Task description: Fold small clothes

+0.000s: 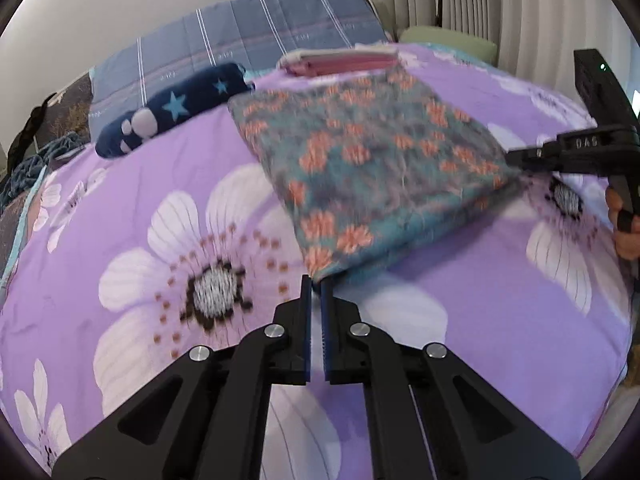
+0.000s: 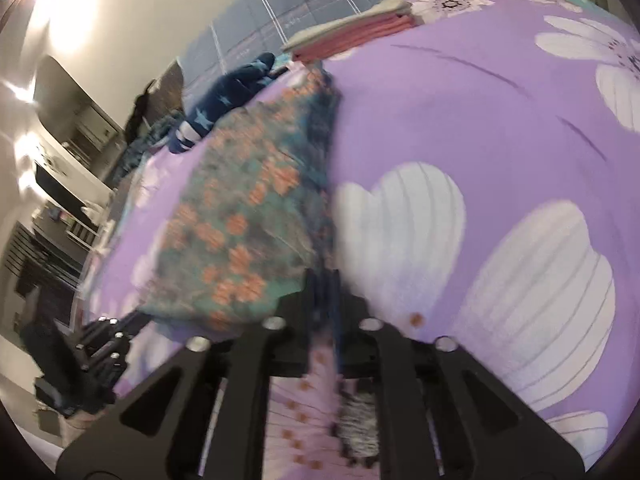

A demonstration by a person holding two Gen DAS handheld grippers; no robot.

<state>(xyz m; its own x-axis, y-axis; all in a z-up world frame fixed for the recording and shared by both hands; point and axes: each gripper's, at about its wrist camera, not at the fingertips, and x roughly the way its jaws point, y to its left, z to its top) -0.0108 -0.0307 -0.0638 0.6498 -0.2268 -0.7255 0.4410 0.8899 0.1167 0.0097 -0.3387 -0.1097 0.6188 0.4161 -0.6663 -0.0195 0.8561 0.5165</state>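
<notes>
Both grippers pinch the floral cloth's near corners, mid-fold.
Left gripper (image 1: 317,282) and right gripper (image 2: 326,280) clamp the floral cloth (image 1: 368,168) on the bed (image 1: 160,184); next, I judge, carry both corners across together.

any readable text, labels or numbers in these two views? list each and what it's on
"DAS": pale letters on the black body of the right gripper, seen in the left wrist view; the last letter is soft, so it may be a different character.
Small pale marks repeat along the stripes of the blue quilt at the back: too small and blurred to read.
The floral cloth, the star-print garment and the purple bedsheet carry patterns only, no text.
</notes>
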